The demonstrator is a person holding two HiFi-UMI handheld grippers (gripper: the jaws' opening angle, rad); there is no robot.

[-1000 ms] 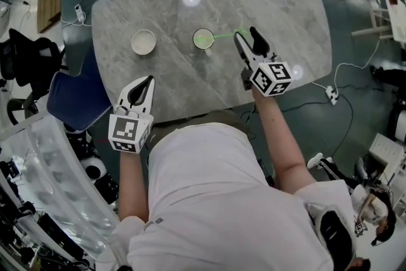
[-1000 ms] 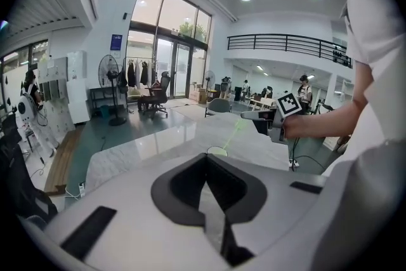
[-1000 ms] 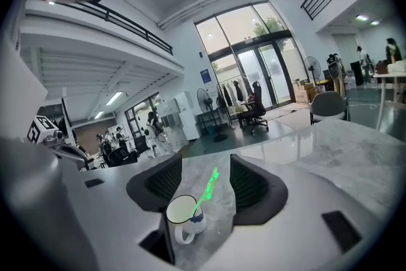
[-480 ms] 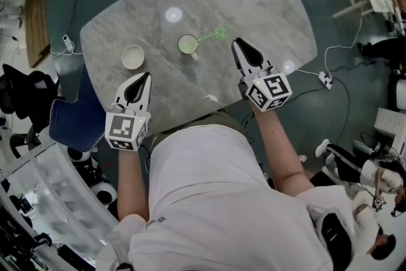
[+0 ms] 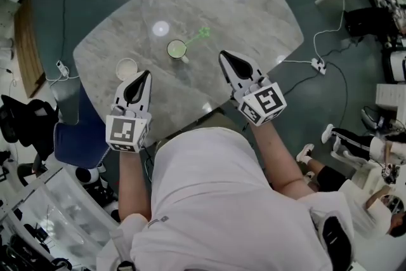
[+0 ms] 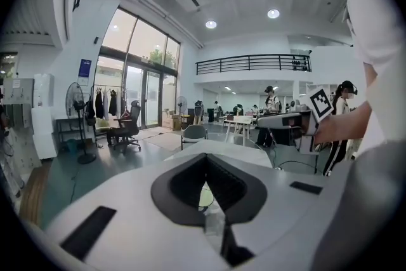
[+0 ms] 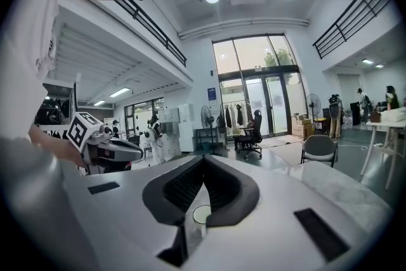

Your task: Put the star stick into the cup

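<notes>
Head view: star stick (image 5: 197,35) leaned in the cup (image 5: 176,49), task looked done
My right claw (image 5: 223,58), just closed empty, had backed off to the cup's 4 o'clock; left claw (image 5: 145,75) closed too

White T-shirt (image 5: 209,200), white left gripper (image 5: 148,73), right gripper (image 5: 221,54) — black jaws, marker cubes (image 5: 125,132)

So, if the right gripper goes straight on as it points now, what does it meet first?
Likely the star stick leaning out of the cup, ahead of the right gripper, whose jaws have just closed on nothing. Held high, it may pass above; depth is unclear.
</notes>
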